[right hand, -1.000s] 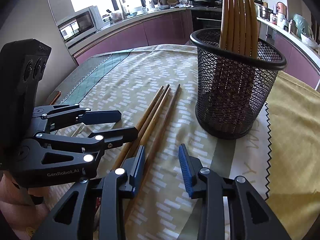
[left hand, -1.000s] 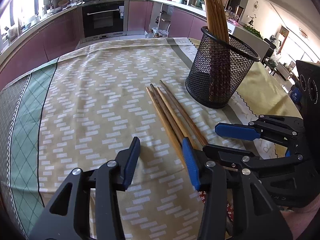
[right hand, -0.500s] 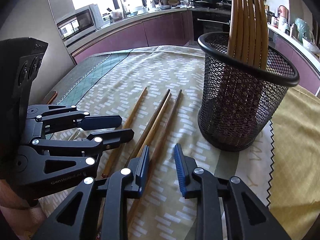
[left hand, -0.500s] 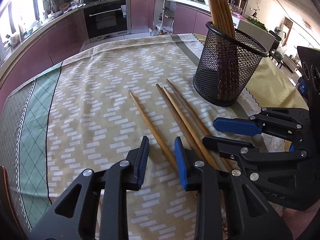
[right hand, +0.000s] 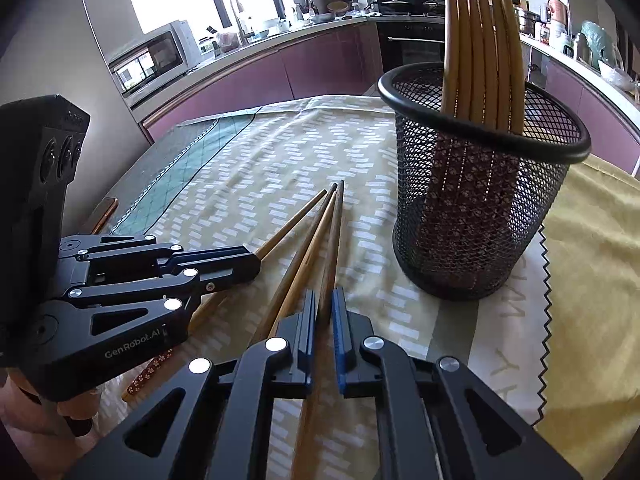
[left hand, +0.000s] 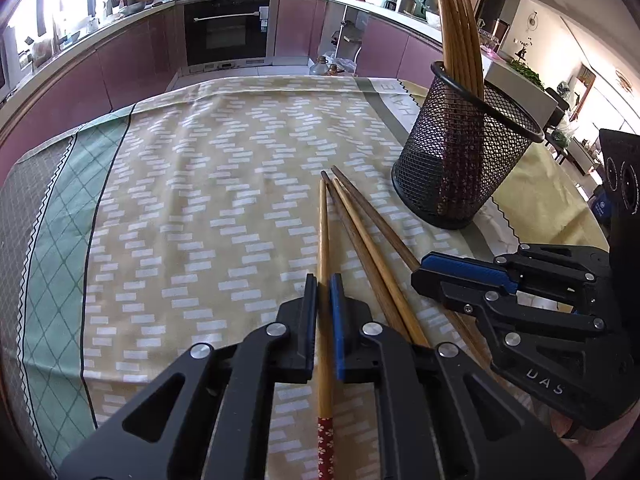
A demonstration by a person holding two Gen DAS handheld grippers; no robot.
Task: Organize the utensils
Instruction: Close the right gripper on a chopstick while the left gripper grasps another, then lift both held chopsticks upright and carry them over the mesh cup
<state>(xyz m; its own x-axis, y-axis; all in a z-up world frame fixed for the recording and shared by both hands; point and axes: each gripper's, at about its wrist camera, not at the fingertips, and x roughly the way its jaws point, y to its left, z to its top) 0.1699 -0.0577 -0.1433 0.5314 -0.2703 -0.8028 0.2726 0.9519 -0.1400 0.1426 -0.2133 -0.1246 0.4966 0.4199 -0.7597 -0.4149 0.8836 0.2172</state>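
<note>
Four wooden chopsticks lie on the patterned tablecloth (left hand: 192, 208) to the left of a black mesh holder (left hand: 460, 160) (right hand: 480, 220) with several chopsticks (right hand: 480, 40) standing in it. My left gripper (left hand: 323, 284) (right hand: 252, 264) is shut on the leftmost chopstick (left hand: 323, 232), whose red patterned end points back under the gripper. My right gripper (right hand: 325, 300) (left hand: 424, 274) is shut on the rightmost, darker chopstick (right hand: 334, 240). Two loose chopsticks (left hand: 360, 240) (right hand: 308, 248) rest between the held ones. Both grippers sit side by side, close together.
A flat brown object (right hand: 105, 210) lies near the table's left edge. Yellow cloth (right hand: 592, 260) covers the table right of the holder. Kitchen cabinets and an oven (left hand: 228, 28) stand beyond the far edge. A hand (right hand: 24, 420) shows under the left gripper.
Both grippers went from open to shut, each onto one chopstick. The leftmost chopstick swung away from the others and now lies straight between the left jaws.
</note>
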